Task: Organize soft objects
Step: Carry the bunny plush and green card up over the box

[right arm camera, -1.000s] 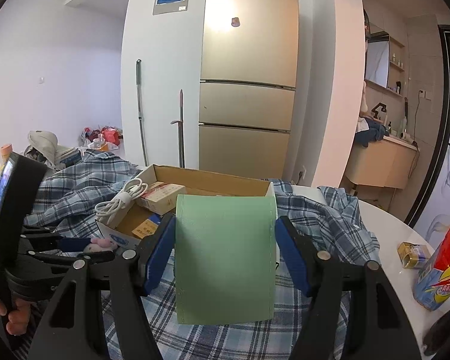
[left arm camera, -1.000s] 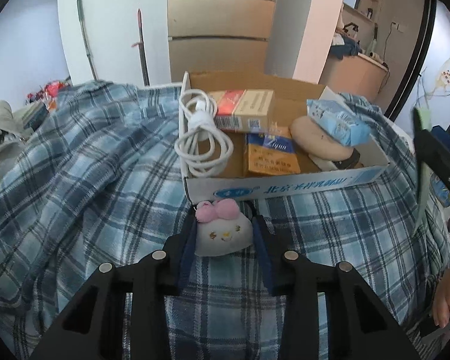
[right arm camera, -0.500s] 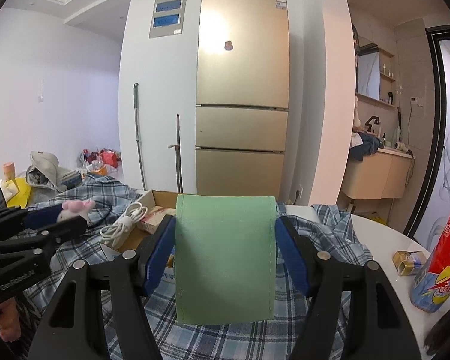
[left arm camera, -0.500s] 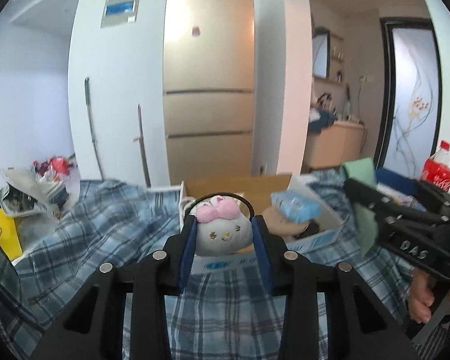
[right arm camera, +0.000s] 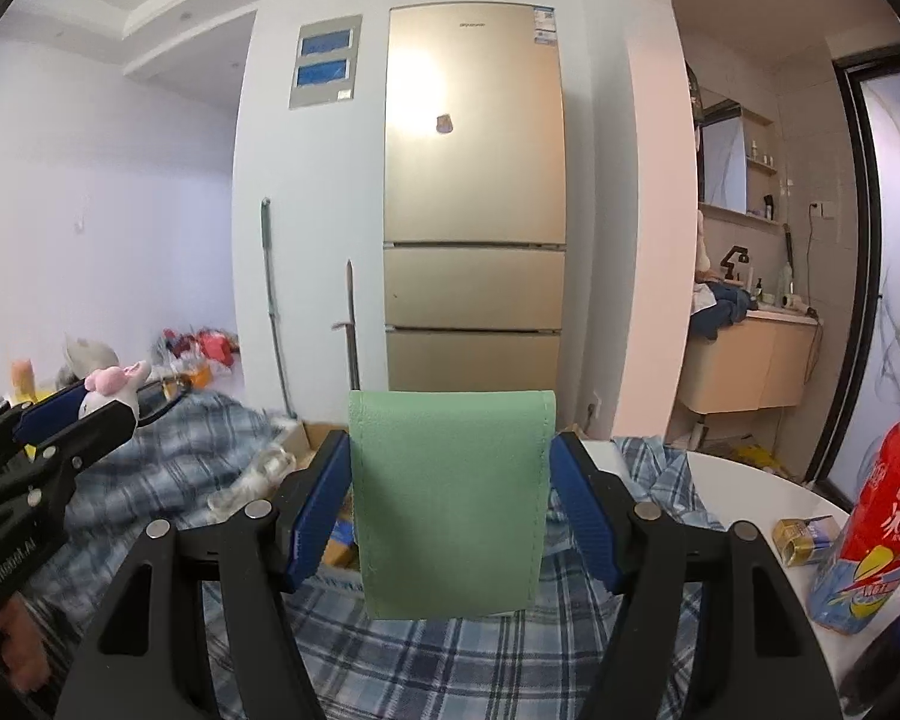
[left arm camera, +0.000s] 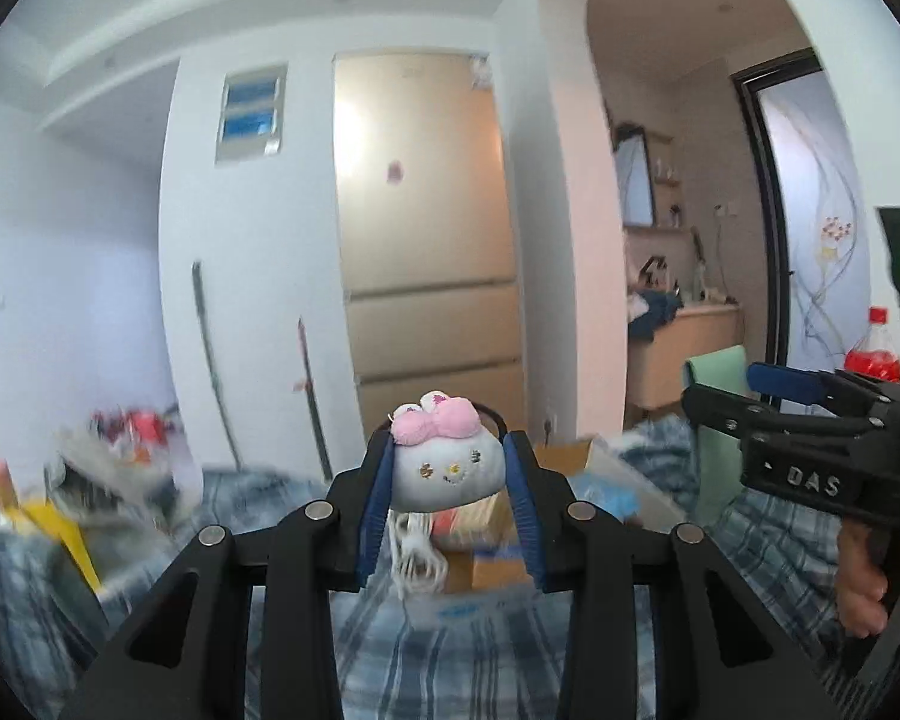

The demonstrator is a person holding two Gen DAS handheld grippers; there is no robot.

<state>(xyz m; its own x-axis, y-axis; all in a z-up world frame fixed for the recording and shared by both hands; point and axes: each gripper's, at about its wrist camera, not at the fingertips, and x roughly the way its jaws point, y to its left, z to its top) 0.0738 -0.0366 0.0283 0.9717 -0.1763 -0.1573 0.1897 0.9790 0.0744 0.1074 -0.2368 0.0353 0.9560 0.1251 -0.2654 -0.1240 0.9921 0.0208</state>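
Plush toy [left arm camera: 447,468] being pinched high above cardboard box [left arm camera: 561,456] by left gripper [left arm camera: 450,501]; green pouch [right arm camera: 453,501] being clamped by right gripper [right arm camera: 453,504]. Risk: slippery pouch being dropped, grippers being knocked together.

Two claws: the left claw [left arm camera: 448,483] and the right claw [right arm camera: 450,495]. One plush toy [left arm camera: 447,468], one green pouch [right arm camera: 450,504], one cardboard box [left arm camera: 561,456], one red bottle [right arm camera: 888,498], one refrigerator [right arm camera: 474,198].

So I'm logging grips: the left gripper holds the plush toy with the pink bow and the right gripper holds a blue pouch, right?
Not quite: the right gripper holds a green pouch, not blue, as the right wrist view shows. The left gripper does hold the plush toy with the pink bow.
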